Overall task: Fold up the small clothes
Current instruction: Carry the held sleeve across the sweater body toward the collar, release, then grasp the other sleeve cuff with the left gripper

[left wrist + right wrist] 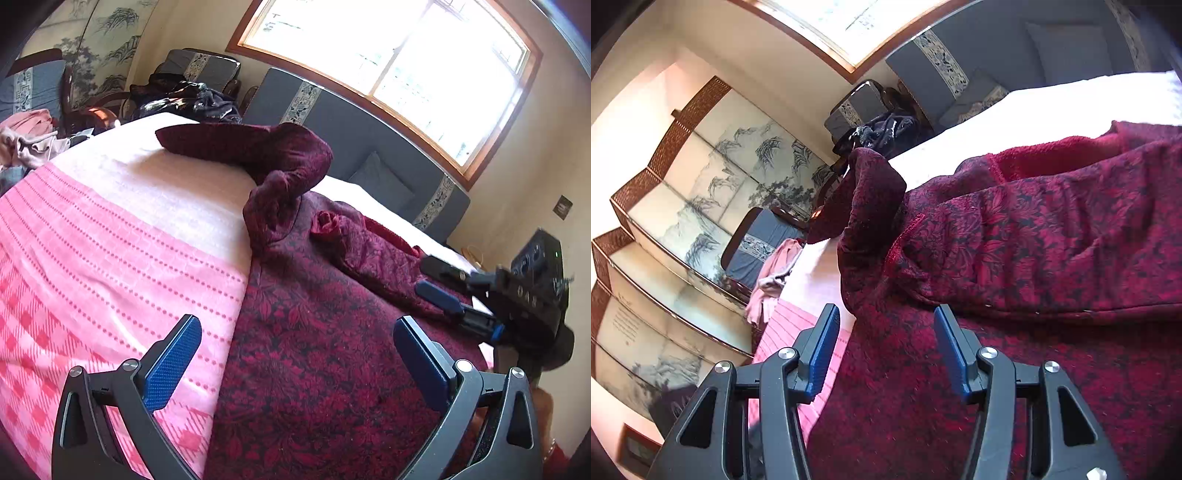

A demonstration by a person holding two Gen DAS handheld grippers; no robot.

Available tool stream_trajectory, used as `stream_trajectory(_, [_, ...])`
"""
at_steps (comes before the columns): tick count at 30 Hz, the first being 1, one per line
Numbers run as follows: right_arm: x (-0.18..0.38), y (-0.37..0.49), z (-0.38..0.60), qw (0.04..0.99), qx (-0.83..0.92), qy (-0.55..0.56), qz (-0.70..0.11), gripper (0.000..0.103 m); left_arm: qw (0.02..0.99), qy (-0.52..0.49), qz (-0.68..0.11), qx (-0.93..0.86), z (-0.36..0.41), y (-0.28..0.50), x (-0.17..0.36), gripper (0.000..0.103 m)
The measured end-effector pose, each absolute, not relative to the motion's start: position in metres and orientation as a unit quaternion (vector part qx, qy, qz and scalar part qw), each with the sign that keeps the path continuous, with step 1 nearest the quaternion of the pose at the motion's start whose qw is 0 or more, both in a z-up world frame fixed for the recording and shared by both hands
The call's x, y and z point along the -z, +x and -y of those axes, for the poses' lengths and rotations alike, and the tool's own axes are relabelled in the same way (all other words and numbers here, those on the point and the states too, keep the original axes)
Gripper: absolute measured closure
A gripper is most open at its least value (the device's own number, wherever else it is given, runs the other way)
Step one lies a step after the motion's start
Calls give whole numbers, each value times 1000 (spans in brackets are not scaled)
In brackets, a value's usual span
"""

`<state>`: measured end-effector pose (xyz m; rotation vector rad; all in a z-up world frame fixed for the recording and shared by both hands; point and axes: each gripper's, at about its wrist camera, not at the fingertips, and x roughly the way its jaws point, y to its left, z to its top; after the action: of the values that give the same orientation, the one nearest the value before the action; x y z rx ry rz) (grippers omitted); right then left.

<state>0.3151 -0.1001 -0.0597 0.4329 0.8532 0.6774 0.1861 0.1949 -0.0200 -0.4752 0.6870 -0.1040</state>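
Note:
A dark red jacket with a floral pattern (325,332) lies spread on the pink and white blanket (110,240) of a bed. One sleeve (258,147) bends back over the white part, and its cuff hangs toward the body. A fold of the jacket (1052,229) lies over the body and shows red fleece lining. My left gripper (299,365) stands open above the jacket's left edge, with nothing between its blue pads. My right gripper (888,350) is open too, above the jacket body. In the left wrist view the right gripper (439,282) hovers over the jacket's right side.
A pile of pink clothes (29,140) sits at the bed's far left corner. Dark clothes (184,99) lie on a chair behind the bed. A grey padded headboard (351,133) runs under the window. A painted folding screen (701,184) stands along the wall.

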Motion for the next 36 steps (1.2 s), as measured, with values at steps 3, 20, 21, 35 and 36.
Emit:
stream_trajectory(3, [59, 295, 118, 851, -309, 174, -388, 40, 919, -241, -308, 41, -228, 210, -2, 0])
stream_trajectory(20, [101, 278, 129, 833, -312, 184, -419, 36, 953, 118, -267, -79, -299, 370, 3, 10])
stream_trajectory(21, [100, 277, 129, 834, -312, 183, -418, 35, 950, 141, -270, -70, -296, 377, 9, 10])
stream_trajectory(35, [105, 281, 138, 832, -294, 212, -421, 31, 892, 180, -410, 66, -307, 464, 72, 94])
stream_trajectory(36, [105, 281, 138, 832, -293, 213, -420, 31, 898, 153, -406, 72, -314, 464, 66, 96])
